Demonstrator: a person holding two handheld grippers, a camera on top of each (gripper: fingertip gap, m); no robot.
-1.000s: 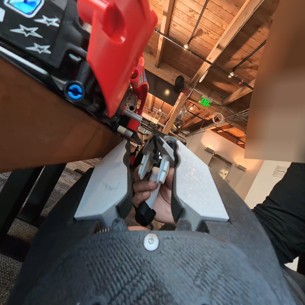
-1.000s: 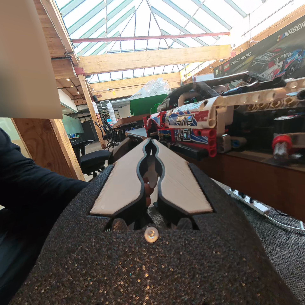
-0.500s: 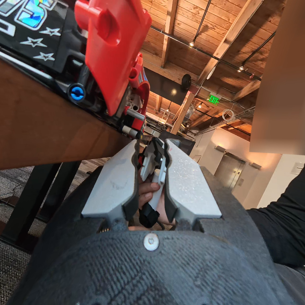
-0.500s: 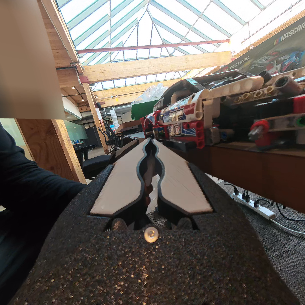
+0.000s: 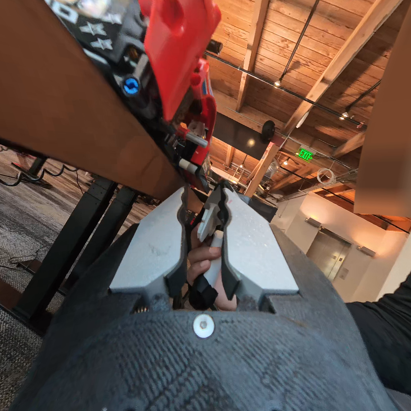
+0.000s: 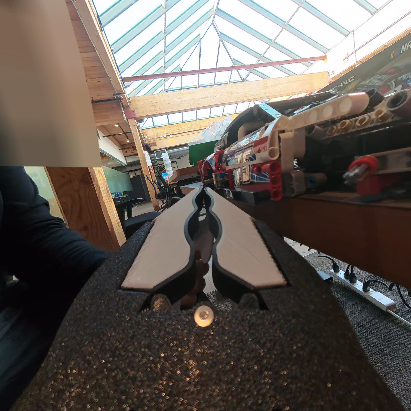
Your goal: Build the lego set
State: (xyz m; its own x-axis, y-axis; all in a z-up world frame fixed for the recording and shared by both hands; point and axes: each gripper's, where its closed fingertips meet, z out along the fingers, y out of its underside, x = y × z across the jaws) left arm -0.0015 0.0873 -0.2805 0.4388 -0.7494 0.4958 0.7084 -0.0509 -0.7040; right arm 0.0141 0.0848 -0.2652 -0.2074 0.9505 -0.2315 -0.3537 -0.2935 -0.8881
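Both grippers are held low, below the table's edge, tilted up toward the ceiling. The left gripper [image 5: 203, 196] has its grey fingers [image 5: 155, 244] slightly parted with nothing between them; through the gap shows the other handheld tool, gripped by a hand [image 5: 203, 260]. The right gripper [image 6: 203, 189] is pinched together, its tips touching and empty, with a bit of the person's fingers [image 6: 201, 272] showing low in the slot behind.

Just beyond, the brown table [image 6: 333, 224] runs past. On its top, at the edge, sits the partly built Lego race car [image 6: 255, 160], red, white and blue with black underparts; from the left side its red panel [image 5: 178, 49] looms close and blurred. Behind the car stands the set's box [image 6: 378, 73]. A white power strip [image 6: 364, 291] lies on the carpet under the table. Far overhead are timber beams and a glass skylight [image 6: 211, 44].
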